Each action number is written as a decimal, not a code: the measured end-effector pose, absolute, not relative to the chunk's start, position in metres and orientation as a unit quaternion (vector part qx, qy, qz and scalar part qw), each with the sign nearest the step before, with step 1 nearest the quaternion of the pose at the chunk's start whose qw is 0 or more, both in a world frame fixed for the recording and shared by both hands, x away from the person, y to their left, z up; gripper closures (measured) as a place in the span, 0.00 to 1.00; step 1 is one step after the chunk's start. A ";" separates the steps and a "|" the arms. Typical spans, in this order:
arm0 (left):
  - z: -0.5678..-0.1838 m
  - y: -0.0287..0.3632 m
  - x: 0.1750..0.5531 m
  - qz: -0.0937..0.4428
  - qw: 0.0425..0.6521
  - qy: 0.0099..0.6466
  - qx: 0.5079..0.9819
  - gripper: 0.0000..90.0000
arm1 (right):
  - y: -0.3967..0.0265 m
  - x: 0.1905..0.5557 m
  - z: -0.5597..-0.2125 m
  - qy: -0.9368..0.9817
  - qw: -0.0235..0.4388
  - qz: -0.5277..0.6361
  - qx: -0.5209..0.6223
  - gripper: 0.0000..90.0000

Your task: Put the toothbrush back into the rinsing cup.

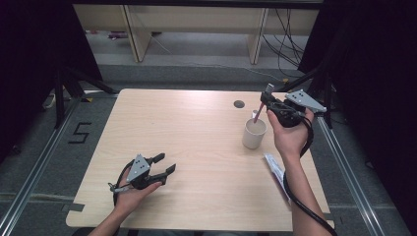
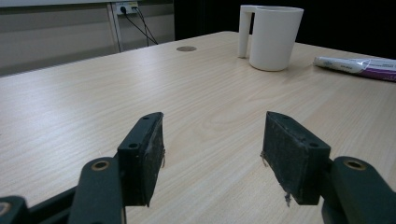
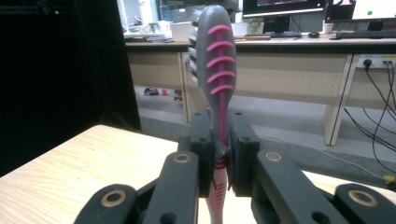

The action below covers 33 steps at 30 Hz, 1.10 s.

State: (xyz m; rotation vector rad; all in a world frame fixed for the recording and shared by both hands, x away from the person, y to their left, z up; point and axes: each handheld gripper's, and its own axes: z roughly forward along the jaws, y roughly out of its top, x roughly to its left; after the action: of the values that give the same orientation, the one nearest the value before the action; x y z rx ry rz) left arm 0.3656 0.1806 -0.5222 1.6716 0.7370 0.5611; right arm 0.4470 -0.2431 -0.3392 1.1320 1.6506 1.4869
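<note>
from above, we see our right gripper (image 1: pixel 271 101) clamping a pink toothbrush (image 1: pixel 257 114) whose lower end dips into the white mug (image 1: pixel 254 133). along our left gripper (image 2: pixel 212 154), jaws apart, bare table (image 2: pixel 93 102) stretches ahead. our right gripper view shows the brush head upright.

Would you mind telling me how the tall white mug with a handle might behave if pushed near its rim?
The tall white mug looks narrow for its height, so a high push would probably tip it rather than slide it. Its smooth, likely ceramic wall may feel slippery and could chip. The pale wooden table looks smooth, so a low push should slide it.
</note>
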 end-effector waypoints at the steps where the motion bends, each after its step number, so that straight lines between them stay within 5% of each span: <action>1: -0.522 0.181 0.366 0.240 0.577 0.315 0.715 0.42 | -0.243 0.448 -0.339 0.624 0.320 0.567 0.432 0.92; 33: -0.522 0.180 0.365 0.239 0.576 0.316 0.715 0.42 | -0.243 0.472 -0.339 0.614 0.345 0.559 0.438 0.92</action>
State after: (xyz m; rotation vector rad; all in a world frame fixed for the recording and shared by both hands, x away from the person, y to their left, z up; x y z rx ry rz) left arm 0.3654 0.1801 -0.5221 1.6736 0.7394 0.5602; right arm 0.4720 -0.2431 -0.3386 1.1374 1.5953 1.4510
